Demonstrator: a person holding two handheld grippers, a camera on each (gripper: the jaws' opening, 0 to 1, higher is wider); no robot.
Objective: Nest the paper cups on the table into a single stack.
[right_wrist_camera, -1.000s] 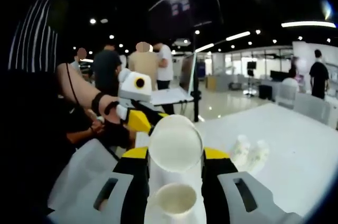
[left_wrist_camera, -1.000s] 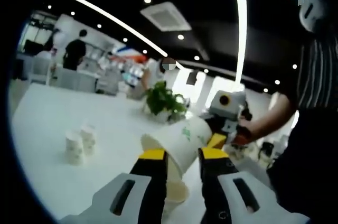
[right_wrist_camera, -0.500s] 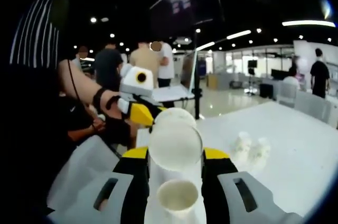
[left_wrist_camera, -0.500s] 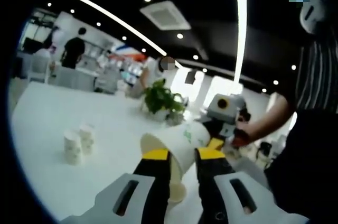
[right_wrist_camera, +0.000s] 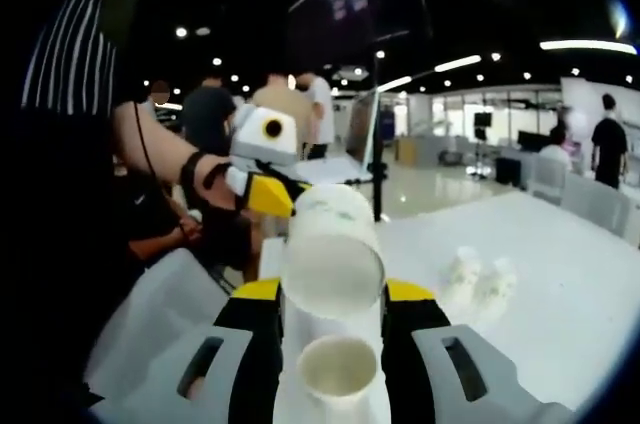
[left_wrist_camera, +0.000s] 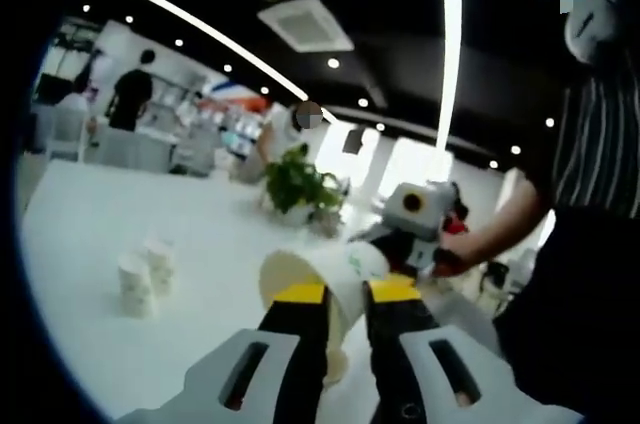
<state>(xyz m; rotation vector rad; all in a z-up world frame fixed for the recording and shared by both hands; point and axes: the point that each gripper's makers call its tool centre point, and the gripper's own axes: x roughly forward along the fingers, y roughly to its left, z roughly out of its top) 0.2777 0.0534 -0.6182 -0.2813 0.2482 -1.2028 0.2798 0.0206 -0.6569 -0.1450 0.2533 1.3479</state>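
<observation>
Stretching away from both cameras is a broad white table in a large, dim hall with a black ceiling, round spot lamps and long light strips. In the left gripper view a potted green plant stands at the table's far edge, and people stand in the bright background. Two small paper cups stand upright, just beside each other, well apart from the grippers; the right gripper view shows the same pair to the right of its jaws.

In the left gripper view the left gripper has its yellow-tipped jaws pressed against the sides of a white paper cup that lies tilted, its open mouth turned to the left and toward the camera. Another cup rim shows low between the jaws, mostly hidden. Just past the held cup, the right gripper comes in from the right, held by a person in a striped top.

In the right gripper view the right gripper is clamped on a white cup seen end-on, with a second cup's open mouth lower between the jaws. Whether that lower cup touches the held one I cannot tell. The left gripper's yellow tip reaches in from the left, touching or nearly touching a further cup just behind the held one.
</observation>
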